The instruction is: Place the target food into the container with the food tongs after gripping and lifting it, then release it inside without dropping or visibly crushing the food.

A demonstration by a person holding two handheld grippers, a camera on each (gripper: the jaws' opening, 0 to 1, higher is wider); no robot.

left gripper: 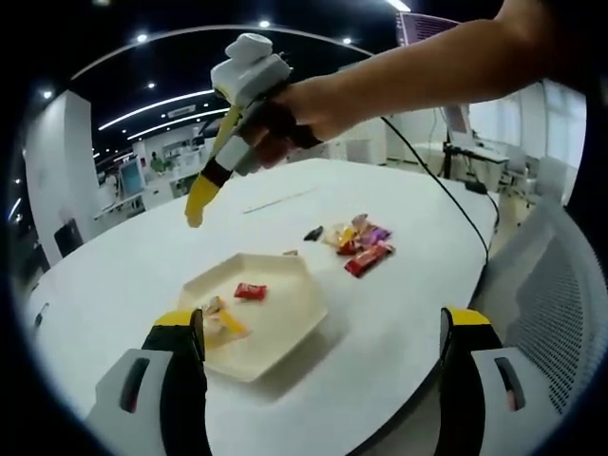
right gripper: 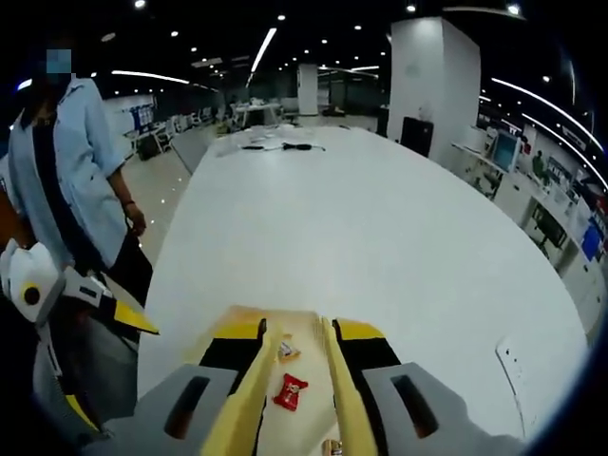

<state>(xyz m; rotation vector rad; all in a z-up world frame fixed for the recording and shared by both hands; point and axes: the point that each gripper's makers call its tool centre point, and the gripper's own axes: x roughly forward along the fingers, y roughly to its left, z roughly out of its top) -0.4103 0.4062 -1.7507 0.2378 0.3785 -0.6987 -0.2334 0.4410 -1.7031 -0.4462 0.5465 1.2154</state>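
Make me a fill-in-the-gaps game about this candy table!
1. The red candy lies inside the cream ___.
2. The right claw grips food tongs coloured ___.
3. The left claw holds nothing and stands wide ___.
4. A pile of candies sits beyond the tray on the ___ table.

Missing words: tray, yellow, open, white.

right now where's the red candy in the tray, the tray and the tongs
red candy (left gripper: 251, 291), left gripper view, middle of its wrapper
tray (left gripper: 285, 328), left gripper view, bare floor
tongs (left gripper: 201, 201), left gripper view, yellow tip end
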